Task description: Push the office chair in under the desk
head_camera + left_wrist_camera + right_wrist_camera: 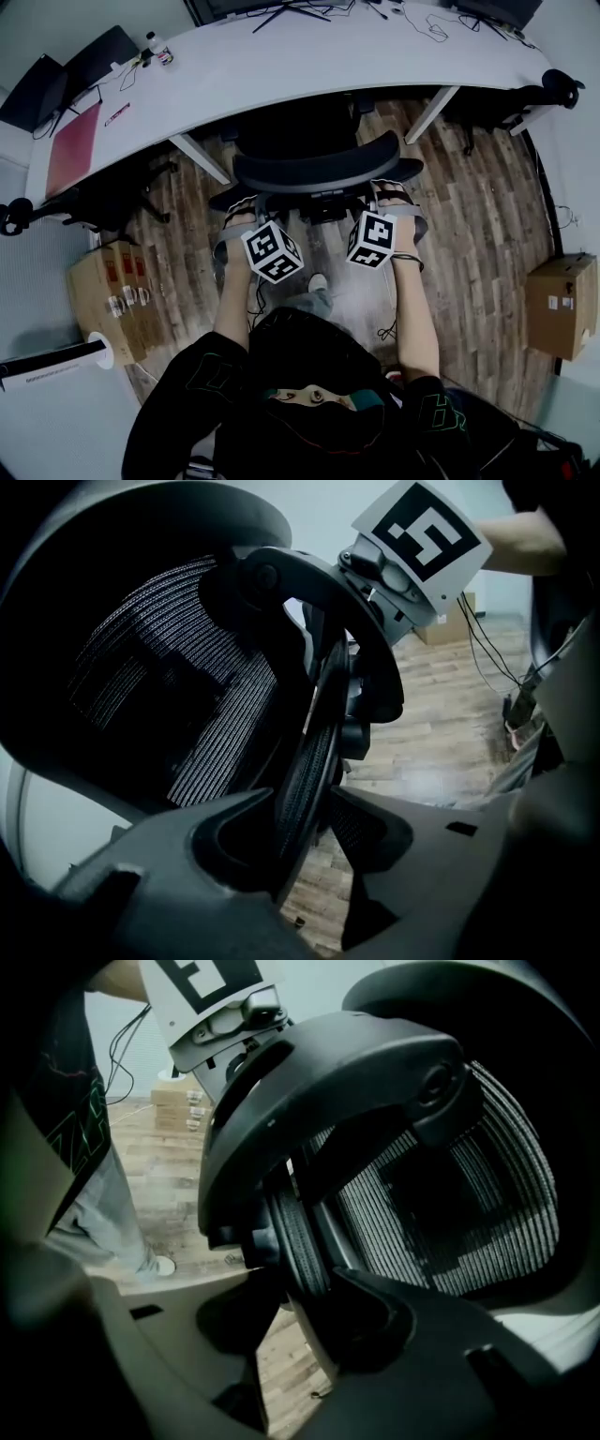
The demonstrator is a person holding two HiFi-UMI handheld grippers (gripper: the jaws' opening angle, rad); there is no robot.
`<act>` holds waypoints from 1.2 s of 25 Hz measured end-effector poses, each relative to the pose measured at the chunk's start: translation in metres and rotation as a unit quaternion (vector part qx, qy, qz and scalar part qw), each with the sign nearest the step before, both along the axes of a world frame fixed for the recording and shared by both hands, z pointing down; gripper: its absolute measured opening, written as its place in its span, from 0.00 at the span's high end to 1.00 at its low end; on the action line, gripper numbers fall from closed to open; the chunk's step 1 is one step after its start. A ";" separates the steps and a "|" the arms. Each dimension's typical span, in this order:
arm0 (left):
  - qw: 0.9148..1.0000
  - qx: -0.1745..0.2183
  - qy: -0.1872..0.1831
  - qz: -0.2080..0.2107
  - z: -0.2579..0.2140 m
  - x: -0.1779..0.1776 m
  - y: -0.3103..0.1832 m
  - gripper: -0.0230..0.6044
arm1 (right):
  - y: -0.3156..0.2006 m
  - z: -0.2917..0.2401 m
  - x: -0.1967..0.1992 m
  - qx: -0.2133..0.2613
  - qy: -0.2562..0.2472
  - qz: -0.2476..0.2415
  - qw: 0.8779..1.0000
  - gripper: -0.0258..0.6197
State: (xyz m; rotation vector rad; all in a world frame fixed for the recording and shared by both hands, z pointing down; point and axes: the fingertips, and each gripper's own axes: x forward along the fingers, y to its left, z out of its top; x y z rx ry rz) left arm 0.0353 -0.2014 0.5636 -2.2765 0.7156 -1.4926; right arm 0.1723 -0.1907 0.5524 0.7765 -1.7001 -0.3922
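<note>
We hold the left gripper [241, 210] and the right gripper [394, 194] with jaws wide, each straddling, unclamped, a side edge of the office chair [314, 171], whose seat sits partly under the white desk [309, 58].
</note>
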 end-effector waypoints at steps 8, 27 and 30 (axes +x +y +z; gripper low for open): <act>1.000 0.009 0.005 -0.005 -0.001 0.012 -0.032 0.65 | -0.030 0.000 0.012 0.006 0.001 -0.001 1.000 0.69; 1.000 0.016 0.011 -0.005 -0.004 0.043 -0.101 0.65 | -0.101 -0.001 0.042 0.003 0.010 -0.002 1.000 0.69; 1.000 0.016 0.009 -0.010 -0.003 0.052 -0.115 0.65 | -0.116 -0.001 0.051 0.009 0.011 -0.004 1.000 0.69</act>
